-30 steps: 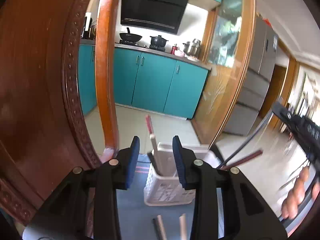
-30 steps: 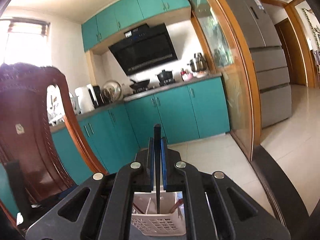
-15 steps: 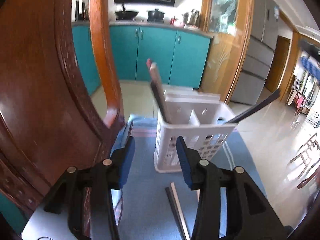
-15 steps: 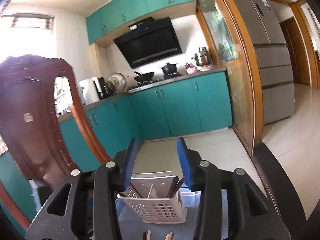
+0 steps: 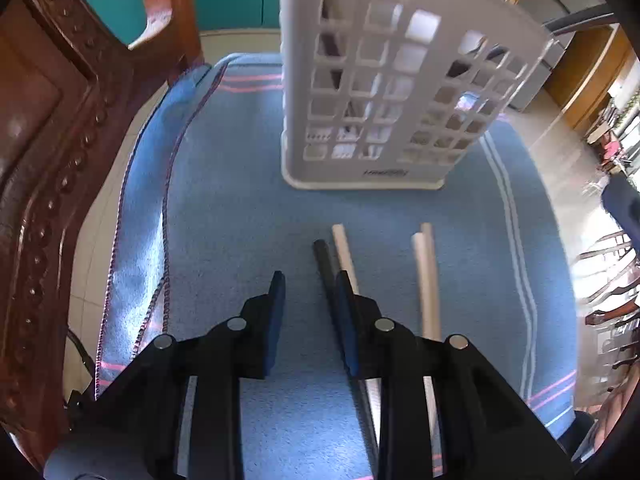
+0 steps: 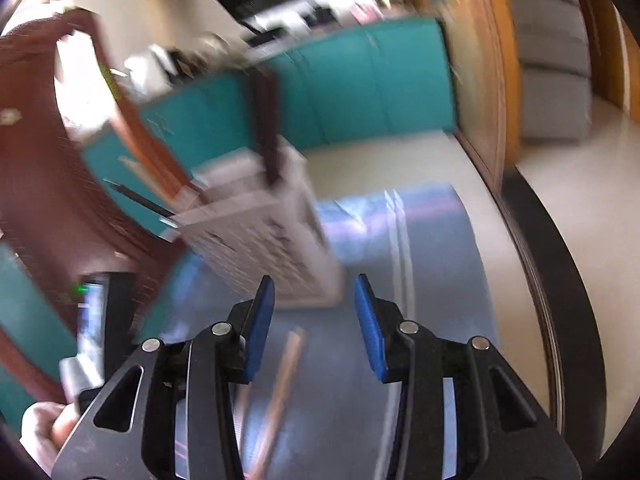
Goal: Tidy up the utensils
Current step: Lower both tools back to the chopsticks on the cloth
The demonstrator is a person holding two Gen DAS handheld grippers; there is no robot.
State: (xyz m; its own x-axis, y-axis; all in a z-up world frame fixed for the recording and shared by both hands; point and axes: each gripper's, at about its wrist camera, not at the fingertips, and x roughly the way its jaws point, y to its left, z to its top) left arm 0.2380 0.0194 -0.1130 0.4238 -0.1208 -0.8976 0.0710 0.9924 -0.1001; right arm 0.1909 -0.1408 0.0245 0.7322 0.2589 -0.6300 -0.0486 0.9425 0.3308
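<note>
A white perforated utensil basket (image 5: 396, 92) stands on a blue towel (image 5: 240, 208) and holds a few dark chopsticks. Several loose chopsticks lie on the towel: a black one (image 5: 325, 260), a white one (image 5: 343, 250) and a pale pair (image 5: 426, 276). My left gripper (image 5: 308, 300) is open and low over the towel; its right finger is over the black chopstick. My right gripper (image 6: 314, 320) is open and empty above the towel, with the basket (image 6: 260, 236) ahead-left and a blurred chopstick (image 6: 286, 368) below it.
A carved wooden chair (image 5: 48, 160) stands close on the left. Teal kitchen cabinets (image 6: 340, 92) and a tiled floor lie beyond the table's edge. The right wrist view is motion-blurred.
My right gripper opened and let a dark chopstick drop into the basket, then lowered. My left gripper dropped from above the basket down toward the loose chopsticks on the towel.
</note>
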